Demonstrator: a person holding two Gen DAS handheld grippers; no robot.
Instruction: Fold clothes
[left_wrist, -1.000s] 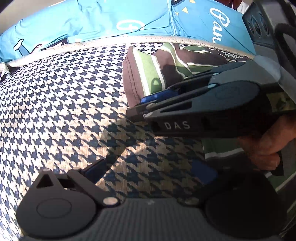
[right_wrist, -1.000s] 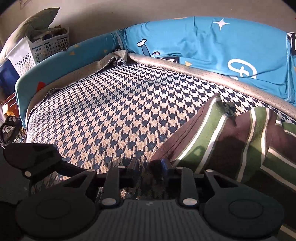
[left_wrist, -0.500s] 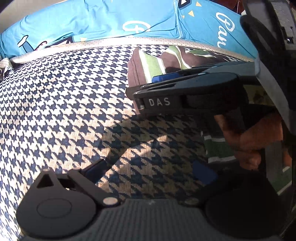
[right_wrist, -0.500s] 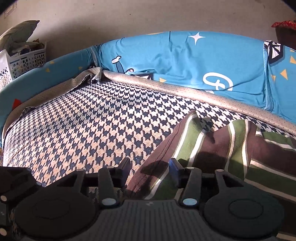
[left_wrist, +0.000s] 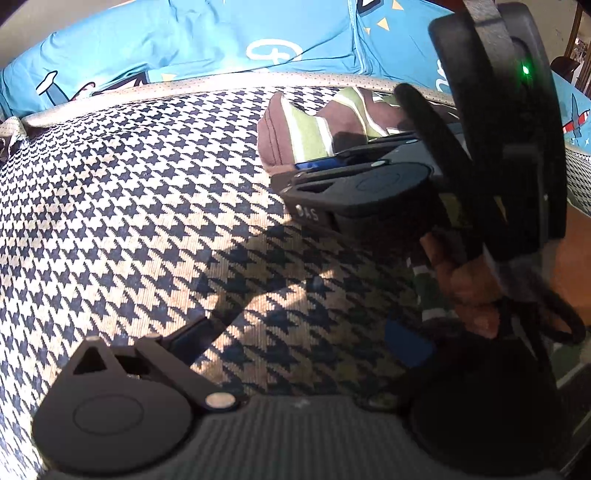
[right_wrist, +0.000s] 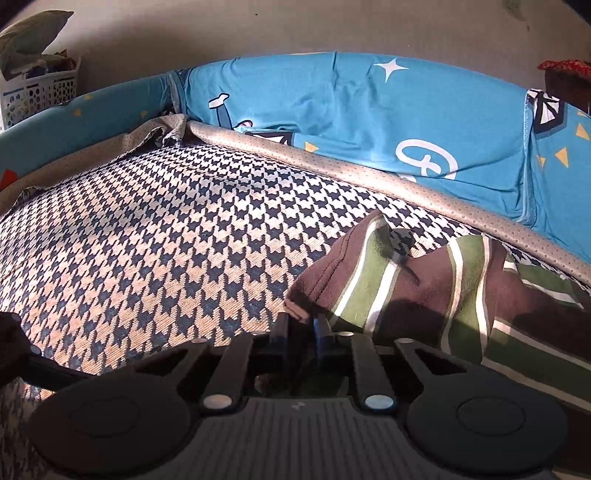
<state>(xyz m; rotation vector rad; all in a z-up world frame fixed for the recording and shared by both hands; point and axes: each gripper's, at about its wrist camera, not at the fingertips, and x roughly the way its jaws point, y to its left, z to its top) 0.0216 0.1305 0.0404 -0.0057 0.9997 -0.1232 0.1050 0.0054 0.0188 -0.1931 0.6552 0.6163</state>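
Observation:
A brown, green and white striped garment (right_wrist: 406, 288) lies bunched on the houndstooth seat (right_wrist: 166, 229), toward the right and close to the backrest. My right gripper (right_wrist: 301, 328) is shut on its near left corner, and the cloth rises in a fold just ahead of the fingers. In the left wrist view the same garment (left_wrist: 306, 129) shows behind the right gripper (left_wrist: 295, 173), which a hand (left_wrist: 465, 280) holds. My left gripper (left_wrist: 303, 334) is open low over bare seat fabric, short of the garment, with nothing between its fingers.
A blue printed cover (right_wrist: 369, 118) drapes the backrest, with a grey dotted border (right_wrist: 369, 181) along the seat's far edge. A white laundry basket (right_wrist: 37, 92) stands at the far left. The houndstooth seat (left_wrist: 129, 203) spreads wide to the left.
My right gripper was shut, opened around the garment's corner half a second ago, and is now shut on it. The left gripper stayed open and barely shifted.

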